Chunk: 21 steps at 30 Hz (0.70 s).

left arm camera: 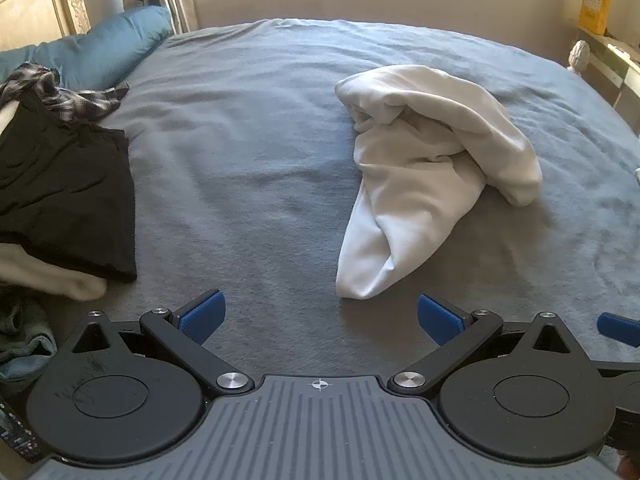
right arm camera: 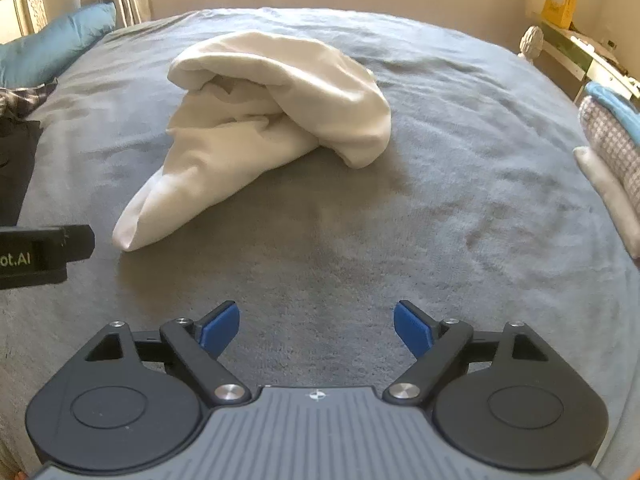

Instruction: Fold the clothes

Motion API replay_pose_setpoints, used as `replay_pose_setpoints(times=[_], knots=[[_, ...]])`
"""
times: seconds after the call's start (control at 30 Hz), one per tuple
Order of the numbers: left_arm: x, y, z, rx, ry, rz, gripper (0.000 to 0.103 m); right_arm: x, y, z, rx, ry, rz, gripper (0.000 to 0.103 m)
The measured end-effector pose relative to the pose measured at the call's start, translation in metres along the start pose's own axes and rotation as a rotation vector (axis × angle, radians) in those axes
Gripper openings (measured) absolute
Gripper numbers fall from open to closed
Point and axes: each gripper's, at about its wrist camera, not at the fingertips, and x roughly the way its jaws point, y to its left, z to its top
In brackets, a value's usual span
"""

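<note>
A crumpled white garment lies bunched on the grey bedspread, its narrow end pointing toward me. In the right wrist view the same white garment sits ahead and left of centre. My left gripper hovers open over bare bedspread, just short of the garment's near tip, with nothing between its blue pads. My right gripper is also open and empty, above the grey bedspread, well short of the garment. Part of the left gripper's black body shows at the left edge of the right wrist view.
A pile of clothes sits at the left: a black garment, a plaid shirt, a cream piece. A teal pillow lies at the back left. Folded checked and pale fabrics rest at the bed's right edge. A wall and window ledge stand behind.
</note>
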Motion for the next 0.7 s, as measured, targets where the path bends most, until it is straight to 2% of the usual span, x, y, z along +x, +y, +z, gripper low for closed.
replay_pose_setpoints(times=[0.37,0.53,0.7], knots=[[-0.002,0.006,-0.009,-0.034,-0.028,-0.032,0.103,-0.010,0.000,0.001,0.018,-0.040,-0.015,0.095],[0.006,0.010,-0.009,-0.052,0.034,-0.042,0.103,-0.012,-0.001,0.002,0.029,-0.051,-0.014,0.096],[0.003,0.008,-0.012,-0.049,0.010,-0.028,0.103,-0.014,-0.001,0.002,0.030,-0.059,-0.012,0.097]])
